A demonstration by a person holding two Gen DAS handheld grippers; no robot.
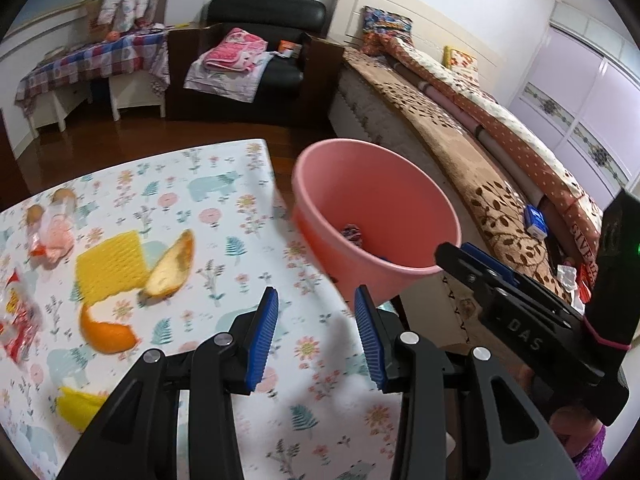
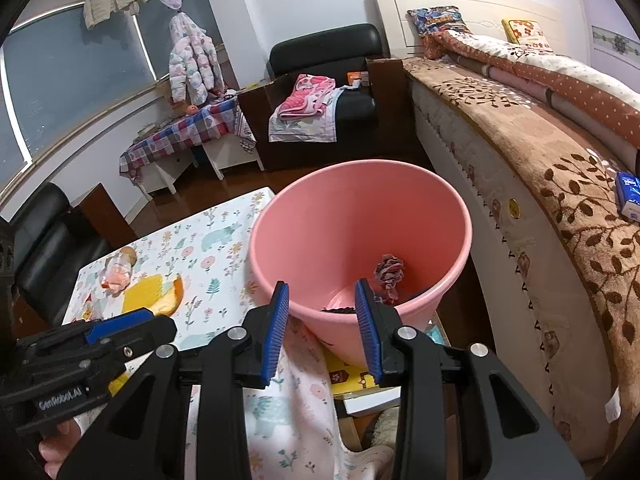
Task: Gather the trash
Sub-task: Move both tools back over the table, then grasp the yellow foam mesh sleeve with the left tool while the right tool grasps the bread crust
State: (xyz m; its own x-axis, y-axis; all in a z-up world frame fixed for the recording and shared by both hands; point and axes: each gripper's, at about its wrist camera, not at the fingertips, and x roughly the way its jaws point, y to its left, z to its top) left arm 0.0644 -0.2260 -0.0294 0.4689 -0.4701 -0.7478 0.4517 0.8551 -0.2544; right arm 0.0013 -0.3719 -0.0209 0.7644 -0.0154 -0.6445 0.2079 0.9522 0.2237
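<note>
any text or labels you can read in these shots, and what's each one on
"GenRobot.AI": on the body of the left tool, seen in the right wrist view.
"DAS": on the arm of the right tool, seen in the left wrist view.
Red strip on the bed: white letters, only partly legible.
Blue box on the bed: print too small to read.
Red snack wrapper on the table: too blurred to read.

"DAS" on right hand-held gripper (image 1: 472, 258) ("GenRobot.AI" on left (image 2: 132, 320))
</note>
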